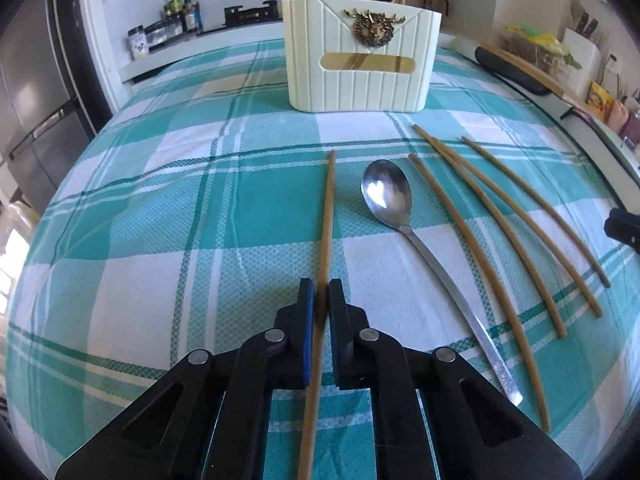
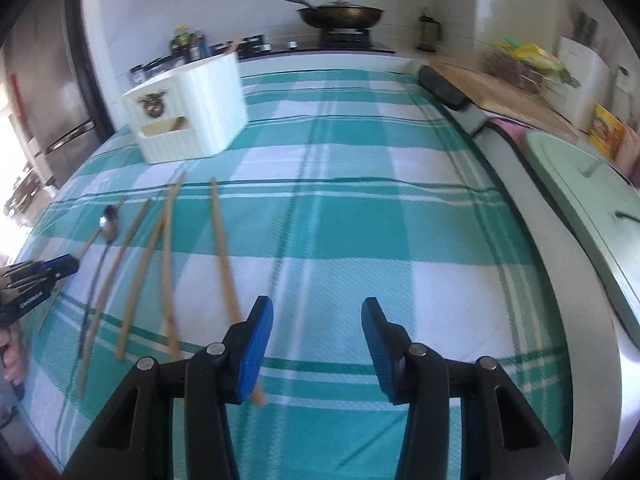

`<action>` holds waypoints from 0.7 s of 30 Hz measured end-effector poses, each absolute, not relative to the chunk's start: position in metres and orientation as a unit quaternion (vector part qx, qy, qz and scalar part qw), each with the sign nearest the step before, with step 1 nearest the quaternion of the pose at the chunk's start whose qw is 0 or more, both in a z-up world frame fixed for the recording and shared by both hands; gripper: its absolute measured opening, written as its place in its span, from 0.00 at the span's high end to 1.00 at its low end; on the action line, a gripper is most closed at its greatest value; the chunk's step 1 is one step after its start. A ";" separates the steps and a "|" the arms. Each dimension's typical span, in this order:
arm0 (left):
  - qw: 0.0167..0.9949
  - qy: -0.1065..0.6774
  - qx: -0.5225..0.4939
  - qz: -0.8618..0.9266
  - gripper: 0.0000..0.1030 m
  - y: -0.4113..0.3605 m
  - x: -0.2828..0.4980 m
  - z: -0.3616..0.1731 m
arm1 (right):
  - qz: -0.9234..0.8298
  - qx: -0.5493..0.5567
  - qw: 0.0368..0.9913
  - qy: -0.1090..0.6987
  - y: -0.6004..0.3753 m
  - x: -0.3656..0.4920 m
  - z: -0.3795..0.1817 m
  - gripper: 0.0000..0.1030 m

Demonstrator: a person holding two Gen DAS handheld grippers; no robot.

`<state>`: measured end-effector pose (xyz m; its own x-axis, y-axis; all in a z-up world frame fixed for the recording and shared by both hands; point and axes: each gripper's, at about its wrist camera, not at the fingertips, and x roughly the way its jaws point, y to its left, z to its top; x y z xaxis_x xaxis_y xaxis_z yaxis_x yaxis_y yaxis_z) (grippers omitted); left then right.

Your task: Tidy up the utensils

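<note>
In the left wrist view my left gripper is shut on a bamboo chopstick that runs between its pads toward the white utensil holder. A steel spoon lies just right of it, then several more chopsticks. The right wrist view shows my right gripper open over the cloth with nothing between its fingers. Its left finger covers the near end of the rightmost chopstick. The holder stands far left, the spoon and my left gripper at the left edge.
A teal and white checked cloth covers the table. Behind it are a stove with a wok, bottles and a fridge. A wooden board and a pale green lid lie off the right edge.
</note>
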<state>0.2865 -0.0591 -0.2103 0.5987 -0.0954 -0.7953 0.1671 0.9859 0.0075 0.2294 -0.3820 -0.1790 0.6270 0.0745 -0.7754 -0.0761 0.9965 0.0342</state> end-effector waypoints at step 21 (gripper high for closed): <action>0.887 0.459 -0.027 -0.030 0.94 0.020 0.274 -0.210 | -0.036 -0.027 0.887 0.460 -0.379 0.221 -0.207 0.91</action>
<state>0.2740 0.0198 -0.2096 0.5766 -0.0789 -0.8132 0.0293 0.9967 -0.0760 0.2214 -0.3790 -0.2075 0.5741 -0.0883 -0.8140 0.0383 0.9960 -0.0811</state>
